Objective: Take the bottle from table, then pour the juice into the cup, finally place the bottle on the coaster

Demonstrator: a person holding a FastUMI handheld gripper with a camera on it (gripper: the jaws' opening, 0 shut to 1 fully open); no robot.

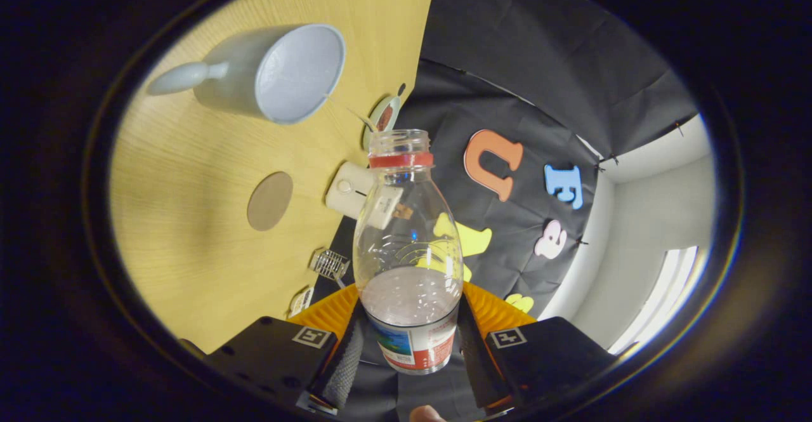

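The claw (411, 346) is clamped on the bottle (409, 250): one finger presses on each side of its lower body, at the level of the label. The whole view is turned strongly sideways, so the table (190, 219) stands like a wall beside the bottle, and the claw is rolled over to one side. The bottle is clear plastic, with no cap on its mouth and a red ring under the threads. A little pale liquid sits in its lower part, near the fingers. At the base of the view, between the fingers, a small part of a fingertip (424, 414) of the person shows.

The cup (279, 73) is pale blue-grey with a handle. It stands on the table well beyond the bottle's mouth, and its open top faces toward the camera; its inside looks pale, and I cannot tell if liquid is in it. The round brown coaster (270, 200) lies flat on the table, between the cup and the claw, apart from both.

The table has a light yellow wood surface. At its far edge there is a small cream box (347, 188) and a round dish-like thing (383, 117), too small to identify. Behind the table hangs the black cloth wall (539, 60) of the booth, and past it a white room wall (647, 219) with a bright window (666, 295).
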